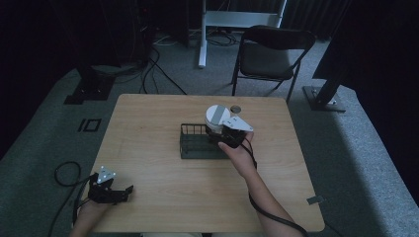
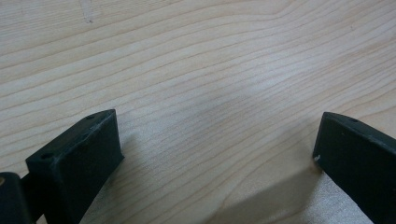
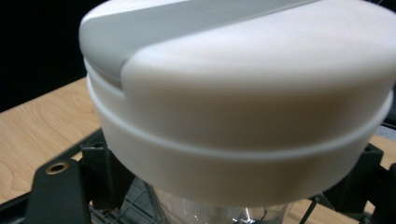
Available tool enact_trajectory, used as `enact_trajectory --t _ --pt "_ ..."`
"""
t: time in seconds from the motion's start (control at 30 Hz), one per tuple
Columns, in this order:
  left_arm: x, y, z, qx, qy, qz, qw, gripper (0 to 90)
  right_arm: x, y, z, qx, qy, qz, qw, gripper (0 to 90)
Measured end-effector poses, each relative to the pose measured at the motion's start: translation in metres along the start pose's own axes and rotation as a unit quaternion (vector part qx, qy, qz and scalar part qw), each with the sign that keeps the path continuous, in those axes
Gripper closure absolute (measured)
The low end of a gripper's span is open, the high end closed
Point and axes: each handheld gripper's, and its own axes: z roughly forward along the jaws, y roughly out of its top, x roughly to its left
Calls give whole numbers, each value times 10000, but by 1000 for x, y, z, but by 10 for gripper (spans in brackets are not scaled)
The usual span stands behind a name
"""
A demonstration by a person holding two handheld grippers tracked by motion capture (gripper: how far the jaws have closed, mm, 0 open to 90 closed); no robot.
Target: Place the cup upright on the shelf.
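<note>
I am holding my right tool [image 1: 223, 134] clamped on a white-lidded clear jar [image 1: 217, 116] over a black wire basket [image 1: 193, 144]; my left tool [image 1: 114, 191] is resting wide apart on the pale wooden worktop [image 1: 163, 192], with grey carpet [image 1: 44, 148] and a dark folding chair [image 1: 269, 54] beyond.

Left gripper [image 1: 112, 190] low, jaws wide apart; right gripper [image 1: 228, 133] outstretched, jaws hidden.

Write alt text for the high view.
A person's right gripper holds a white-lidded container over the far right corner of a dark wire basket on a wooden table. The left gripper rests open near the table's near left edge; a folding chair stands beyond.
</note>
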Motion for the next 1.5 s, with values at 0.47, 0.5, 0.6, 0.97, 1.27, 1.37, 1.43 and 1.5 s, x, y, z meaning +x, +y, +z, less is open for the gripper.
enact_trajectory --t 0.47,0.5,0.6,0.97,1.27,1.37,1.43,1.5 --pt "0 0 0 0 0 0 10000 12 2 -18 17 341 -55 72 9994 183" --pt "0 0 0 0 0 1 10000 12 2 -19 18 364 -46 84 9993 183" --pt "0 0 0 0 0 -1 10000 12 2 -20 19 391 -60 65 9992 183" --pt "0 0 0 0 1 1 10000 12 3 -23 25 599 -44 89 9982 183" --pt "0 0 0 0 0 0 10000 12 3 -22 27 825 17 25 9966 183" --pt "0 0 0 1 -1 0 10000 12 3 -22 29 967 20 0 9953 183" --pt "0 0 0 1 1 2 10000 12 3 -21 29 1026 41 11 9947 182" --pt "0 0 0 1 1 1 10000 12 3 -21 29 1035 45 34 9946 182"
